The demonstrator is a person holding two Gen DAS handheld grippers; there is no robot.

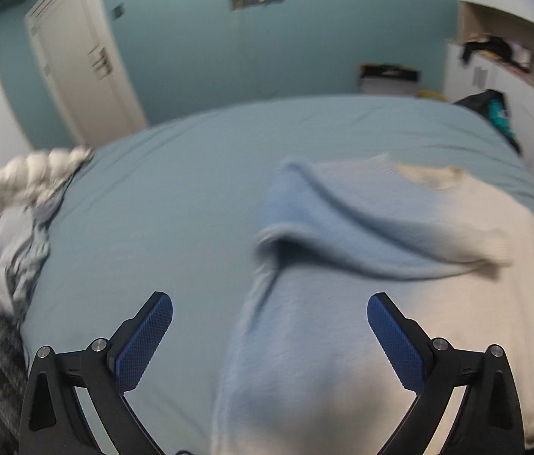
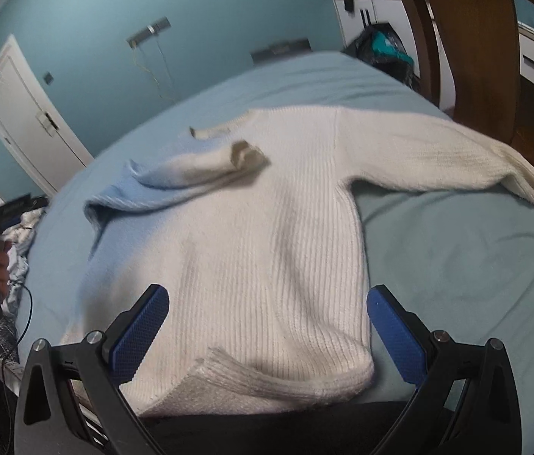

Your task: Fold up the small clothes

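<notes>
1. Where printed marks are sought, none can be read: the views are blurred and the sweater (image 2: 267,235) carries no visible label.
2. The white ribbed sweater lies flat on the bed (image 2: 456,265), hem nearest both cameras; one sleeve (image 2: 198,167) is folded across the chest, the other sleeve (image 2: 456,159) extends out sideways.
3. The left hand-held gripper (image 1: 270,320) is spread wide above the sweater's side edge, nothing between its blue pads (image 1: 145,341).
4. The right hand-held gripper (image 2: 268,314) is likewise spread, straddling the hem without pressing it.
5. A heap of crumpled clothing (image 1: 20,220) occupies the bed's left edge.
6. A white door (image 1: 77,60) and white cabinets (image 1: 513,106) stand beyond the bed; a wooden bedpost (image 2: 494,57) rises by the extended sleeve.
</notes>
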